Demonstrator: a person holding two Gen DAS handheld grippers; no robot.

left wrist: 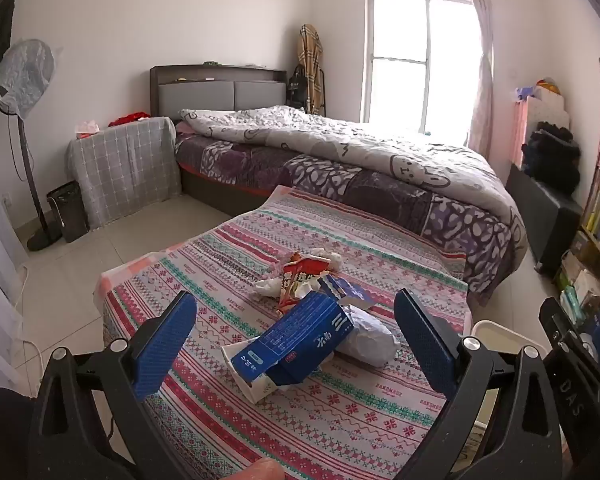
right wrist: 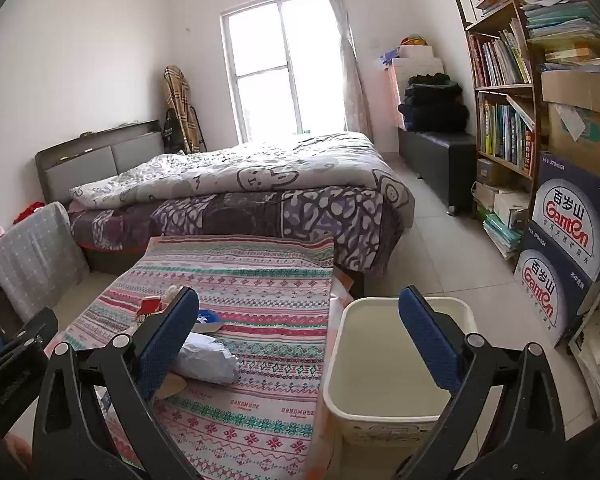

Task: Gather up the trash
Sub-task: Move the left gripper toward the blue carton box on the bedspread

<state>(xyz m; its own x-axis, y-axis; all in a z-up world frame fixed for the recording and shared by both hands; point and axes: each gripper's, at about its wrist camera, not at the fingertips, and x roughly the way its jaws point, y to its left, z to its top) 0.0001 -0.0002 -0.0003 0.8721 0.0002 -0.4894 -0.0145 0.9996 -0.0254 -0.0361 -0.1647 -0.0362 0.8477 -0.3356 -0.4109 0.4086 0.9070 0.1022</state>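
The left gripper (left wrist: 296, 344) stands wide open and holds nothing; it points down toward the blue carton (left wrist: 296, 340), which lies on its side on the patterned tablecloth (left wrist: 340, 412) between the two pads but not touching them. The right gripper (right wrist: 300, 344) is also wide open and empty. It hangs over the edge of the table, with the white bin (right wrist: 384, 364) under its right pad.

Just beside the blue carton lies a crumpled white paper bundle (left wrist: 370, 336), and behind them a red carton (left wrist: 302, 280) and some white tissue (left wrist: 268, 286) are in one small heap. The bin stands on the floor, close against the table side, and it looks empty.

Some risks, as I judge them. The blue carton is torn open and light, so the pads may crush it or push it away instead of catching it. It also touches the paper bundle, which may be dragged off the table. The cloth may wrinkle under a low pad.
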